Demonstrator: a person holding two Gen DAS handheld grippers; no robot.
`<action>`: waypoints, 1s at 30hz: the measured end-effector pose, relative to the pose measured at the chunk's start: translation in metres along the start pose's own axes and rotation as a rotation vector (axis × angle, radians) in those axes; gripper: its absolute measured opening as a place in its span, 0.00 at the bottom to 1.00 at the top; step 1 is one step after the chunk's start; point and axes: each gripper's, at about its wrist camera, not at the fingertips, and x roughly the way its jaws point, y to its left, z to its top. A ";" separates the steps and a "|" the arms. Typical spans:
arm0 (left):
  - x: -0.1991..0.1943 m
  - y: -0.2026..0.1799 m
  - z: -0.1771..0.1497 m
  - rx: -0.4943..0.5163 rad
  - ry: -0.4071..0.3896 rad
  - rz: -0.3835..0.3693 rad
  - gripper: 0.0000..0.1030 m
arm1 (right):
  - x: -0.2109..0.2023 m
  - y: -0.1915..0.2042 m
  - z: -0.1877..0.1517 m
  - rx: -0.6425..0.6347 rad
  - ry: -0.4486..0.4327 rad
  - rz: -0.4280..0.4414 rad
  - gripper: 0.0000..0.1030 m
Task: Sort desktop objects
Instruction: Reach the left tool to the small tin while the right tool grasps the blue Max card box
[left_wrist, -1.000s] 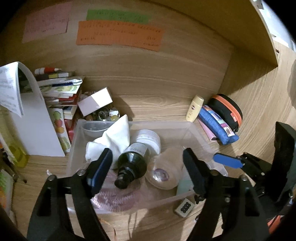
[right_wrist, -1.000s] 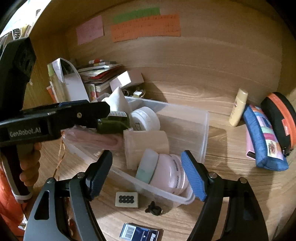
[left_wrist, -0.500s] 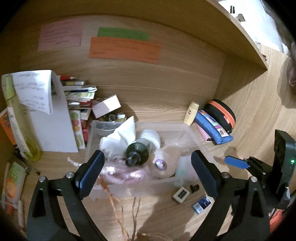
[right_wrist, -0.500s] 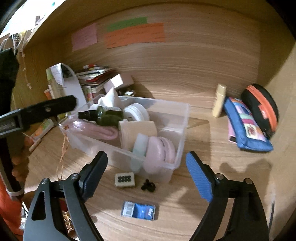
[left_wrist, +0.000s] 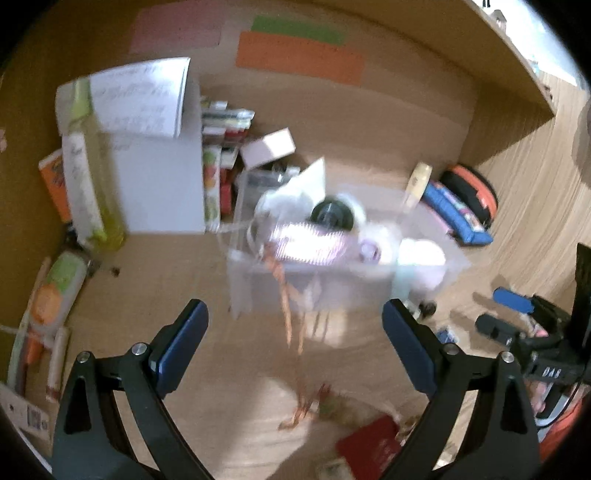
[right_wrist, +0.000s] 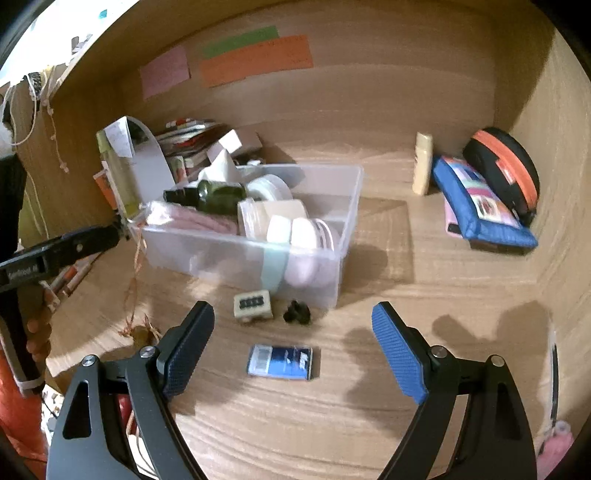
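While both jaws gape empty, clear bin (right_wrist: 334, 199) well beyond right gripper (right_wrist: 291, 345) and left gripper (left_wrist: 293, 343) fingertips.

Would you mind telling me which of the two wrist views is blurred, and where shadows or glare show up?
Left wrist view: heavy motion blur, the clear bin smeared, a bright glare on its pink contents. Right wrist view: mostly sharp, the blue card readable as a shape, dark shadows on the desk right of the bin; both views bow at the edges.
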 end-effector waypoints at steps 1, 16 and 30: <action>0.001 0.001 -0.005 0.001 0.015 0.004 0.93 | 0.001 -0.001 -0.002 0.006 0.008 -0.005 0.83; -0.035 0.003 -0.074 0.084 0.053 -0.008 0.93 | 0.010 -0.021 -0.025 0.106 0.079 -0.065 0.83; -0.025 -0.009 -0.111 0.163 0.142 -0.067 0.89 | 0.028 0.018 -0.037 -0.011 0.149 -0.076 0.83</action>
